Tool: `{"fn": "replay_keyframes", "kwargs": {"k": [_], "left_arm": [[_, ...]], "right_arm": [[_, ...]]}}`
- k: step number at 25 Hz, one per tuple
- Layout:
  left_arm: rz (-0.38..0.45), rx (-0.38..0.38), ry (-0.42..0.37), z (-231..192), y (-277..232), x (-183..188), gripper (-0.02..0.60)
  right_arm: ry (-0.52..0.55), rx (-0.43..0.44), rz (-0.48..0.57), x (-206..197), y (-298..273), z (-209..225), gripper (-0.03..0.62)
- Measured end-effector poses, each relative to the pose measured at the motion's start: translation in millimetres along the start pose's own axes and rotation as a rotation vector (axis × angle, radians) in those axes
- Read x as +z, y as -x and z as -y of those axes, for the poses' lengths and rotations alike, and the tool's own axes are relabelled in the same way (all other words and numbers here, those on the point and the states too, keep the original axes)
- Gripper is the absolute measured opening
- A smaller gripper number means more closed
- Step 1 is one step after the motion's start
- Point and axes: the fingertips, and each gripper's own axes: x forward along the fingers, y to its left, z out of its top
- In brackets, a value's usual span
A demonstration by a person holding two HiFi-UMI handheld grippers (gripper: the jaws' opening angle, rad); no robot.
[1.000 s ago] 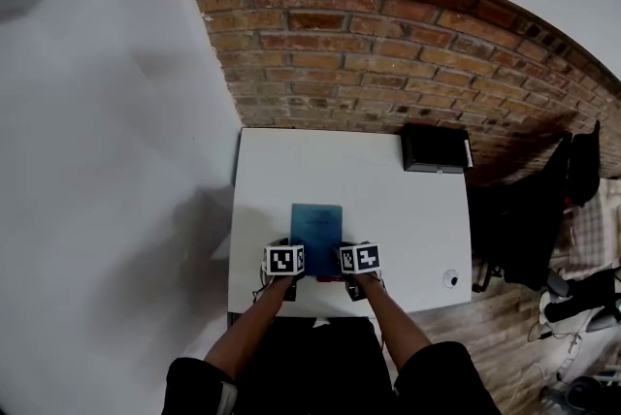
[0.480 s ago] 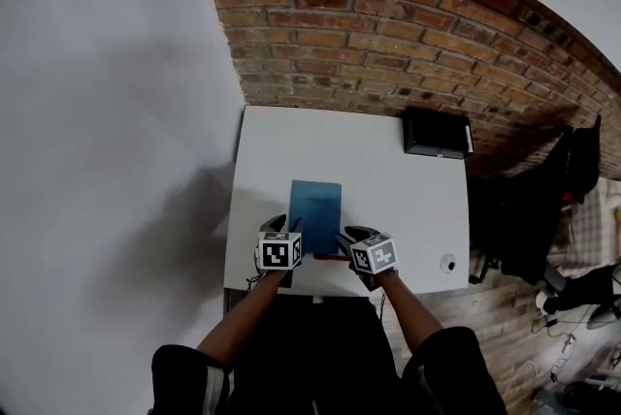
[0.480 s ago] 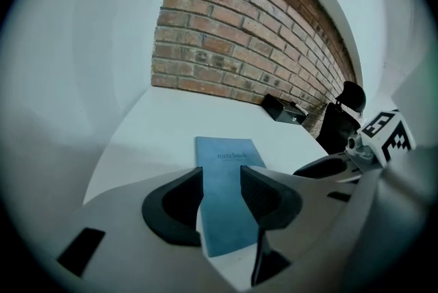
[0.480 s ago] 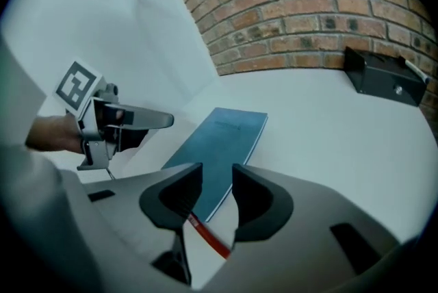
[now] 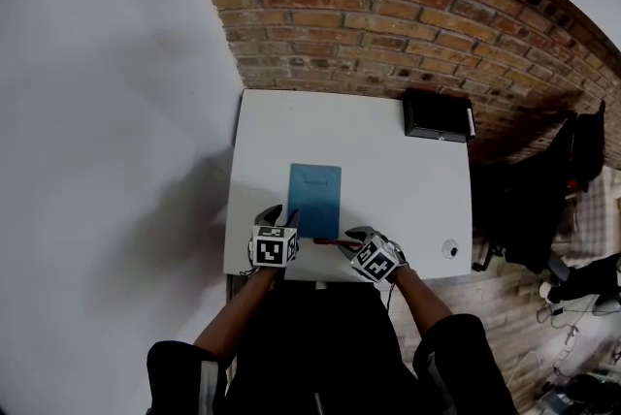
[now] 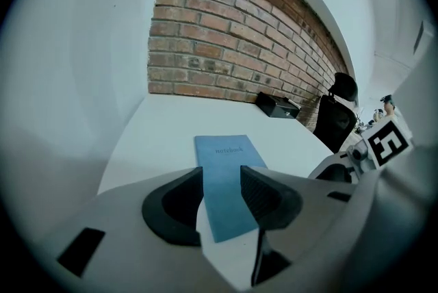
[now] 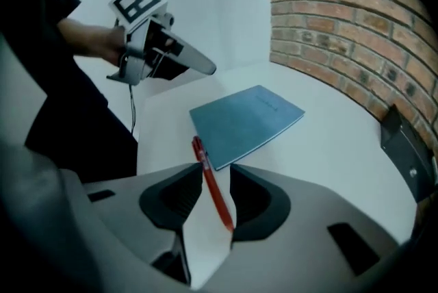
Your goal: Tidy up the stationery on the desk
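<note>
White rectangular desk (image 5: 388, 171), mostly bare across its middle and right side. A flat blue notebook (image 5: 315, 198) lies near the front edge; a black rectangular box (image 5: 437, 117) occupies the back right corner.

A thin teal-blue notebook (image 5: 315, 200) is lying closed and flat, cover up, near the middle of the white bench (image 5: 398, 171), its long sides running away from the person. A slim red pen (image 5: 328, 240) is resting flat just beside the notebook's near short edge, its right end sitting between the parted jaws of the right tool (image 7: 215, 175).
</note>
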Motion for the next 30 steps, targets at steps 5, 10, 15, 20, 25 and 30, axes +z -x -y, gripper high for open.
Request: {"fn": "replay_keyframes", "kwargs": {"k": [5, 10, 15, 20, 25, 30], "left_arm": [[-0.023, 0.018, 0.017, -9, 3, -13, 0.176], [-0.042, 0.026, 0.036, -12, 3, -21, 0.176], [-0.051, 0.02, 0.05, -11, 0, -23, 0.176], [-0.057, 0.012, 0.052, -8, -2, -26, 0.176], [-0.066, 0.011, 0.044, -7, -6, -27, 0.176], [-0.073, 0.006, 0.041, -7, -6, -28, 0.176]], "right_arm": [[0.175, 0.035, -0.108, -18, -9, -16, 0.137], [0.262, 0.03, -0.131, -22, -15, -21, 0.132], [0.291, -0.002, -0.156, -26, -18, -14, 0.108], [0.304, -0.017, -0.176, -28, -19, -10, 0.072], [0.285, 0.024, -0.18, -30, -16, -14, 0.066], [0.202, 0.043, -0.147, -31, -5, -17, 0.064]]}}
